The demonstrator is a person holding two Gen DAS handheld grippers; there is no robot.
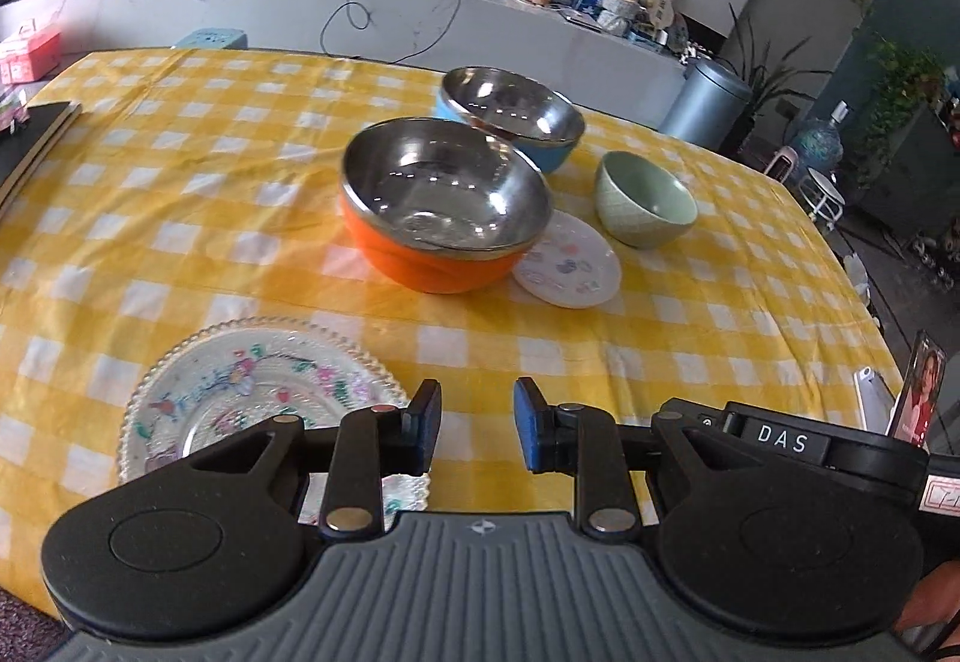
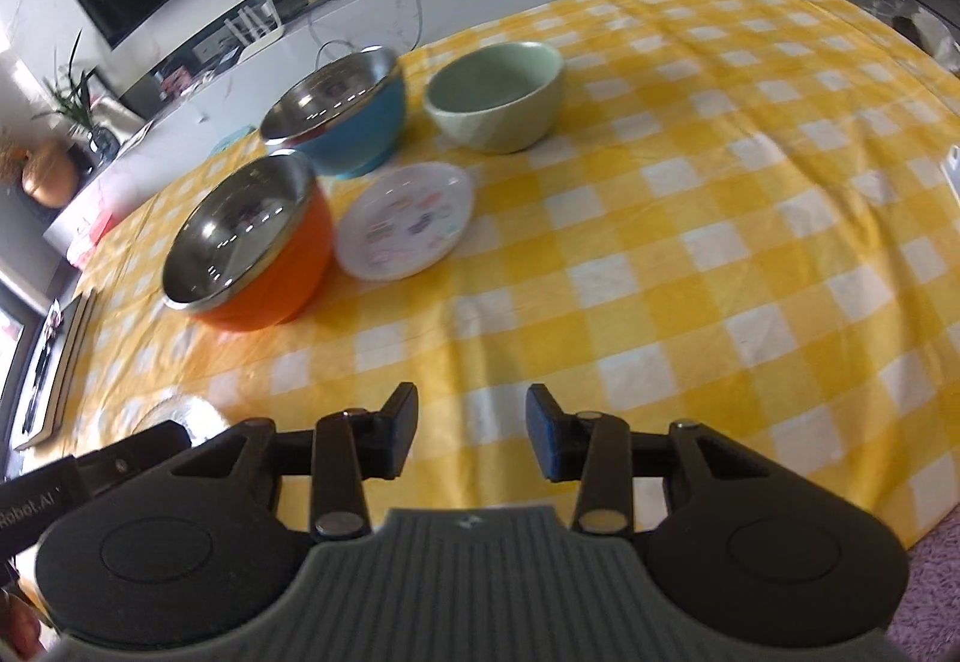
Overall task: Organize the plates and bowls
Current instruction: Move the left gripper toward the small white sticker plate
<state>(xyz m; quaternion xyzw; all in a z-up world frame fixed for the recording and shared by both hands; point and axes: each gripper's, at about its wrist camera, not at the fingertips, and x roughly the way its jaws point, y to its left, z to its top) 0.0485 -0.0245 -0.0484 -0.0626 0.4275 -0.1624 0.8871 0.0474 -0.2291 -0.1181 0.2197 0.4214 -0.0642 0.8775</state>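
Observation:
An orange steel-lined bowl (image 1: 444,206) (image 2: 252,248) stands mid-table, its right side over the edge of a small white printed plate (image 1: 570,266) (image 2: 405,221). A blue steel-lined bowl (image 1: 510,116) (image 2: 339,113) stands behind it. A green ceramic bowl (image 1: 645,206) (image 2: 495,95) stands to the right. A clear glass plate with painted flowers (image 1: 258,398) lies near the front, partly under my left gripper (image 1: 477,425), which is open and empty. My right gripper (image 2: 471,434) is open and empty above bare cloth.
The yellow checked tablecloth (image 1: 180,182) (image 2: 720,242) covers the table. A dark book (image 1: 30,140) (image 2: 54,362) lies at the left edge. A phone (image 1: 918,392) stands at the right edge. A grey bin (image 1: 705,104) stands beyond the table.

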